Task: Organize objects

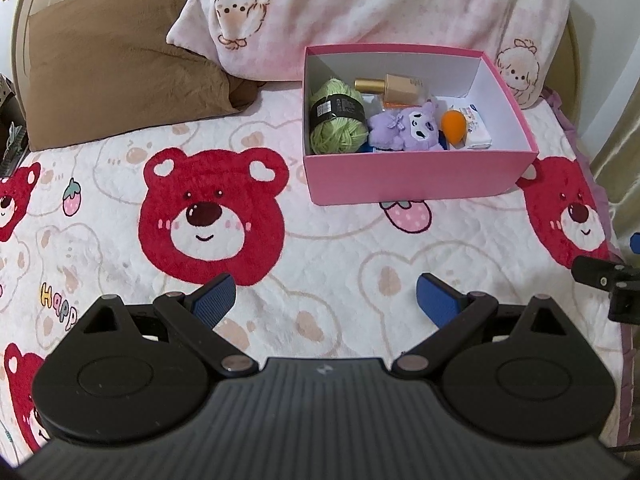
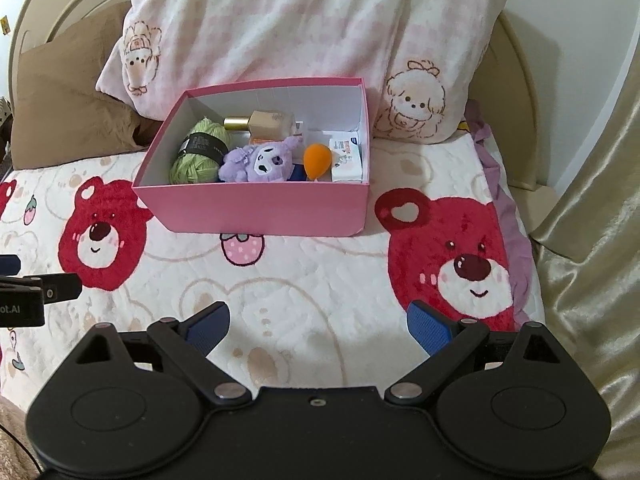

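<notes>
On the bed, a plush bear-print blanket (image 1: 320,240) carries an open pink cardboard box (image 1: 416,176), set just in front of a pink-and-white cartoon pillow (image 1: 360,8), with a brown pillow (image 1: 112,64) off to the left.

Inside the box, from left to right, lie a ball of green yarn with a black paper band (image 1: 338,120), a tan bottle with a gold cap (image 1: 394,88) on its side behind it, a purple plush toy (image 1: 408,128), an orange egg-shaped sponge (image 1: 453,124) and a small white printed packet (image 1: 476,124).

The left gripper (image 1: 325,300) hovers spread wide and empty over the blanket; the right gripper (image 2: 318,324) likewise stands agape, holding nothing.

No loose item shows on the visible blanket, so the gathering looks essentially finished. No lid is in view.
</notes>
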The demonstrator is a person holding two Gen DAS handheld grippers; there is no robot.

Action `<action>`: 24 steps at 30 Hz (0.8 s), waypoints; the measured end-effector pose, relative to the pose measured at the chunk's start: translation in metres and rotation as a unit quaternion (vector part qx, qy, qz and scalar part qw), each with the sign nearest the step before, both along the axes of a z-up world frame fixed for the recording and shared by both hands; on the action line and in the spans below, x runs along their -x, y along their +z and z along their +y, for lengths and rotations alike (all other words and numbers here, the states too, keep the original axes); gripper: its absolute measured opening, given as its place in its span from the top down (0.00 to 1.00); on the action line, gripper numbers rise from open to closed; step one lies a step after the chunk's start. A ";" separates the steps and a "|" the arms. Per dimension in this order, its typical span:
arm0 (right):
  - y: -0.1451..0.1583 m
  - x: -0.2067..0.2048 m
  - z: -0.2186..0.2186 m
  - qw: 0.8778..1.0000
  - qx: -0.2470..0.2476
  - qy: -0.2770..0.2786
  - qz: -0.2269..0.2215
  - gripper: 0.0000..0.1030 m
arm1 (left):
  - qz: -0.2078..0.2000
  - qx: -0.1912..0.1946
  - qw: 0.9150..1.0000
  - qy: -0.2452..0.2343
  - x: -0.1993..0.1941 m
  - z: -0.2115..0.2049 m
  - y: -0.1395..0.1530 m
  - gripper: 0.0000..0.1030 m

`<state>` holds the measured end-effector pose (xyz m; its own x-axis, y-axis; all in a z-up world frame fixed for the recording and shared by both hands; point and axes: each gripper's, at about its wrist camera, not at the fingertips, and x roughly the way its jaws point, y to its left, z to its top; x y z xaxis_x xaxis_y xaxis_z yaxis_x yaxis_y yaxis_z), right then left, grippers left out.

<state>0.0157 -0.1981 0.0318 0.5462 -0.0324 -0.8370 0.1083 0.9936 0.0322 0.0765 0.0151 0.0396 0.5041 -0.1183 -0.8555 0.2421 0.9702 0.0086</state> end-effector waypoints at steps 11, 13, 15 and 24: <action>-0.002 -0.001 0.003 1.000 0.010 -0.003 0.007 0.06 | 0.001 -0.003 1.000 0.002 0.001 0.002 -0.001 0.05; -0.002 -0.001 0.004 1.000 0.015 -0.002 0.008 0.06 | 0.003 0.001 1.000 0.002 0.001 0.004 -0.001 0.05; -0.002 0.000 0.005 1.000 0.017 -0.001 0.009 0.06 | 0.005 0.003 1.000 0.005 0.000 0.004 -0.001 0.05; -0.004 0.001 0.007 1.000 0.020 0.004 0.011 0.06 | 0.006 0.003 1.000 0.009 0.000 0.006 -0.002 0.05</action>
<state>0.0143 -0.1907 0.0276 0.5274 -0.0611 -0.8474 0.1007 0.9949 -0.0090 0.0762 0.0212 0.0381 0.4961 -0.1144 -0.8607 0.2257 0.9742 0.0006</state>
